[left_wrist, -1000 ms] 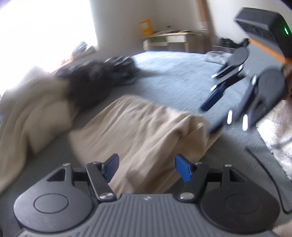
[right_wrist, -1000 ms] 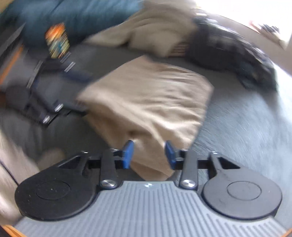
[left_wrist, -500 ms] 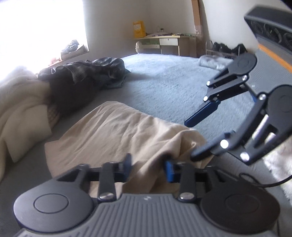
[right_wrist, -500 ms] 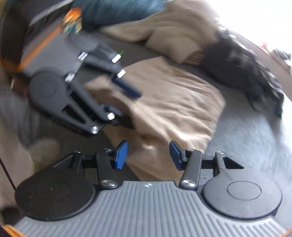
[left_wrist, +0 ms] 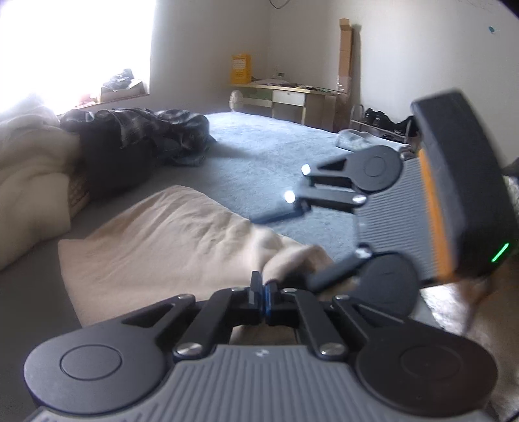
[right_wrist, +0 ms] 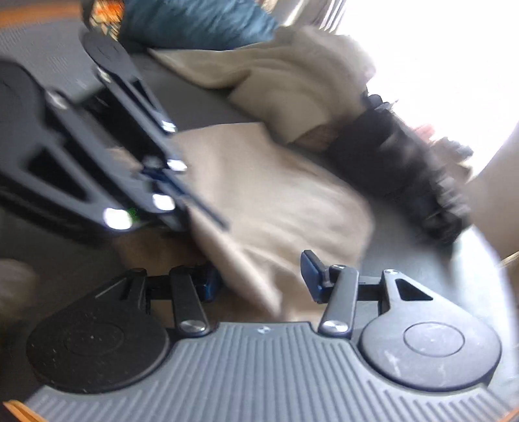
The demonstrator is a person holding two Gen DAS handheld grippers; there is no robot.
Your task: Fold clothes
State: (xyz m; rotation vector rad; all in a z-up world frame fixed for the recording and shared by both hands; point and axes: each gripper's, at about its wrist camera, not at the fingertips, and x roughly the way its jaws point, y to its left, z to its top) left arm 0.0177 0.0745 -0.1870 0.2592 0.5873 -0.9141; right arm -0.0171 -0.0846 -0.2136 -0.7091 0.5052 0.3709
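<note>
A beige garment (left_wrist: 168,240) lies flat on the grey-blue bed (left_wrist: 275,149). My left gripper (left_wrist: 262,289) is shut, its blue pads pressed together on the garment's near edge, where the cloth bunches up. In the right wrist view the left gripper (right_wrist: 194,201) shows at the left, pinching that same edge. My right gripper (right_wrist: 259,279) stands open over the near corner of the beige garment (right_wrist: 275,201), with cloth lying between its fingers but not pinched. From the left wrist view the right gripper (left_wrist: 279,248) straddles the bunched corner.
A heap of dark plaid clothes (left_wrist: 139,133) and a cream blanket (left_wrist: 29,175) lie beyond the garment on the left. A desk (left_wrist: 285,97) and a shoe rack stand at the far wall. A teal cushion (right_wrist: 194,22) sits behind the blanket.
The left jaws have gone from wide open to shut on the garment's near edge. The right gripper has dropped and rolled, closing in on the corner beside the left one.
</note>
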